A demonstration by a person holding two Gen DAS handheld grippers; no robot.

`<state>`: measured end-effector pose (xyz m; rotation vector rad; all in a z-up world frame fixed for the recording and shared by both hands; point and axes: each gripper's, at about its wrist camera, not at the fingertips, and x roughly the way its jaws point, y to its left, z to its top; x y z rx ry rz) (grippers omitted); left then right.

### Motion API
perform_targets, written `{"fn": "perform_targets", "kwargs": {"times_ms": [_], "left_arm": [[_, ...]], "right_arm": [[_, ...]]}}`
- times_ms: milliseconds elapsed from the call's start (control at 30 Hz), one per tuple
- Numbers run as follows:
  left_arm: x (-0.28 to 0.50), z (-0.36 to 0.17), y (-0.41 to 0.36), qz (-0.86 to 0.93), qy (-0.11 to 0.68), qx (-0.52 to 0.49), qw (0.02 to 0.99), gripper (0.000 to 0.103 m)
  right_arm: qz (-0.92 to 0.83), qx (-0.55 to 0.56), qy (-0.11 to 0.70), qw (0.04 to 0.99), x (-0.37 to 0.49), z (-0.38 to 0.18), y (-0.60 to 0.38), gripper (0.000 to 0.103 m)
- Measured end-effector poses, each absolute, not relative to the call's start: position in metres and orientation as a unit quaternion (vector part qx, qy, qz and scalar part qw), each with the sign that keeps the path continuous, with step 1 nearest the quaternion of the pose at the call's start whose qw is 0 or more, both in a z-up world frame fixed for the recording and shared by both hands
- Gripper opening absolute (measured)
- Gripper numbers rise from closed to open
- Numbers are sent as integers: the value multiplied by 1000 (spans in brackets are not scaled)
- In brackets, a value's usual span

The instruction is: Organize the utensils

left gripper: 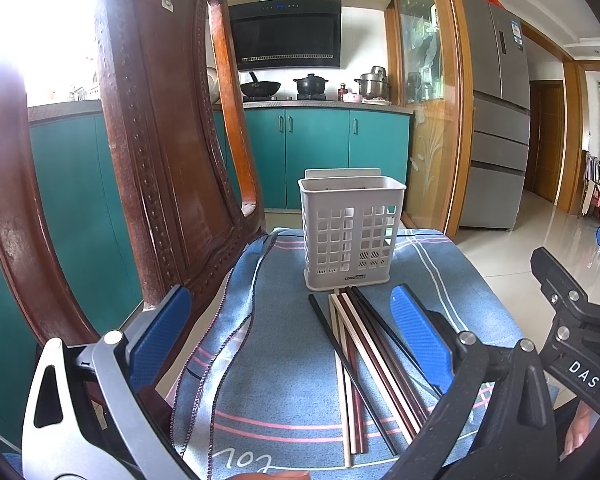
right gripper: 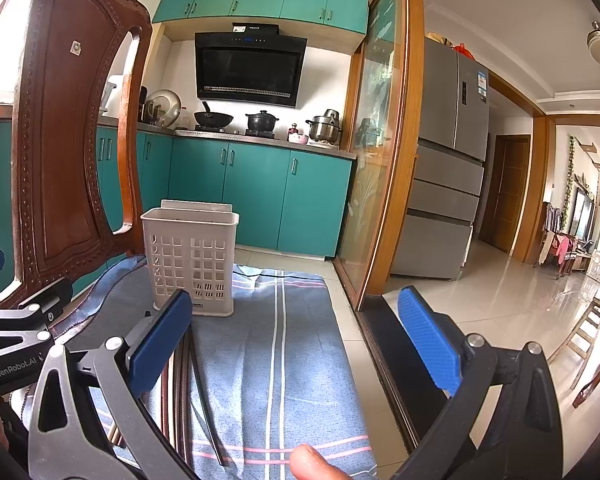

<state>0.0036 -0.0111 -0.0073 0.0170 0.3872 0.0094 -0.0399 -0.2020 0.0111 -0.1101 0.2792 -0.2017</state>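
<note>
A white slotted holder (left gripper: pixel 351 232) stands upright on a blue striped cloth (left gripper: pixel 268 360) spread over a seat, next to a carved wooden chair back (left gripper: pixel 156 140); in the left wrist view a bundle of chopsticks (left gripper: pixel 364 360) lies flat on the cloth just in front of the holder, their far tips close to its base; the sticks are black, cream and dark red-brown, fanned slightly and crossing one another near the far end.

The left hand-held gripper (left gripper: pixel 296 344) hangs above the cloth with its blue pads spread wide and nothing between them; the chopsticks lie between the two pads in the picture, nearer the right one (left gripper: pixel 420 336); whether it touches them I cannot tell.

The right hand-held gripper (right gripper: pixel 300 340) is likewise spread wide and empty, over the bare cloth to the right of the chopsticks (right gripper: pixel 184 392); its left pad (right gripper: pixel 160 344) stands in front of the sticks and the holder (right gripper: pixel 190 256) in that view; a fingertip (right gripper: pixel 312 460) shows at the lower edge.

Behind are teal cabinets (right gripper: pixel 256 196), a stove with pots (right gripper: pixel 262 120), a range hood (right gripper: pixel 248 68) and a fridge (right gripper: pixel 448 160).
</note>
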Motion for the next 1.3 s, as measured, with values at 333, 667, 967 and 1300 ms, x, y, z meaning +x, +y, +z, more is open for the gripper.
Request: {"fn": "perform_targets", "kwargs": {"times_ms": [333,667,967,1300], "left_arm": [[2,-7,-12,4,192,9,981,99],[3,-7,-12,4,193,10,981,99],[4,-8,-12,6,194,10,981,100],[4,-9,-12,6,195,11,981,99]], "right_arm": [[-101,-55,139,984,-40,11,-202,100],[-100,-55,140,984,-39,10,-202,100],[-100,-55,139,984,-39,10,-202,100],[-102,-54,138,984,-39,10,-205,100]]}}
